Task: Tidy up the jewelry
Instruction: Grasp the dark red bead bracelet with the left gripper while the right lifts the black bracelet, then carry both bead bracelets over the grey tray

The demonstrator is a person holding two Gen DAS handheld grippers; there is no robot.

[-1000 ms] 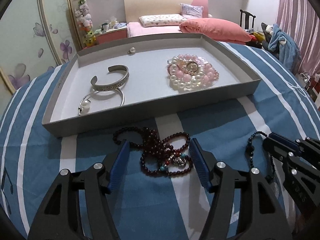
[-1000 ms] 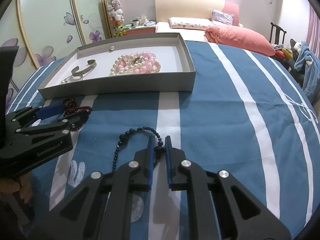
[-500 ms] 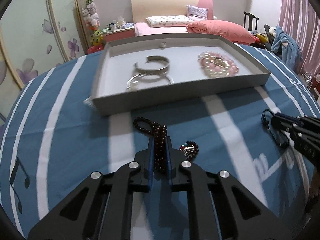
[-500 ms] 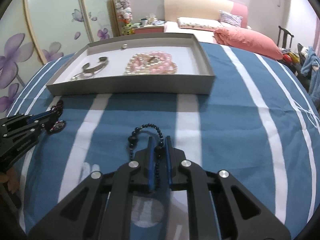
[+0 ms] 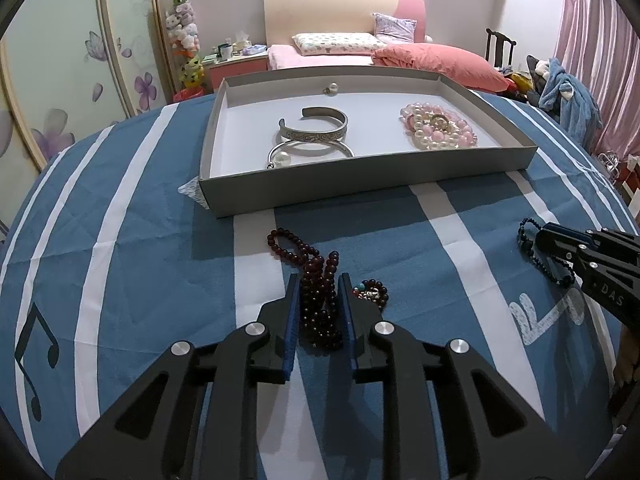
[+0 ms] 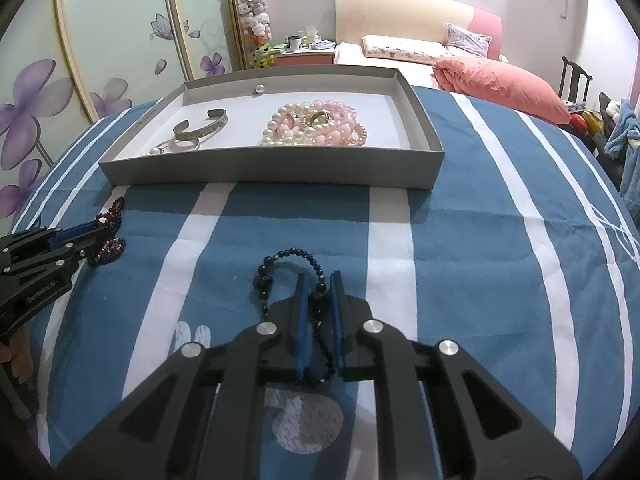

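- On the blue striped cloth (image 5: pixel 120 240), in front of the grey tray (image 5: pixel 360 182), the left tongs (image 5: pixel 319 280) straddle a bunched dark red bead string (image 5: pixel 320 304); their jaws are opening slightly, with the beads between the pads, so the grip looks loose.
- Right tongs (image 6: pixel 319 280) are closed narrowly on a black bead string (image 6: pixel 320 320), whose loop lies ahead on the cloth.
- Tray already holds a silver cuff (image 5: pixel 314 128), a thin bangle with a pearl (image 5: pixel 308 152), a pink and white pearl pile (image 5: pixel 438 128) and a small pearl piece (image 5: pixel 331 88) at the far wall.
- Judgement: re-close the left pads firmly on the thick bunch before lifting; a trailing loop could snag the tray's near wall, so lift clear first.
- Judgement: set the red beads in the bare floor between cuff and pearls.
- Pose: both tongs pitch steeply down toward the cloth, side by side, well apart.
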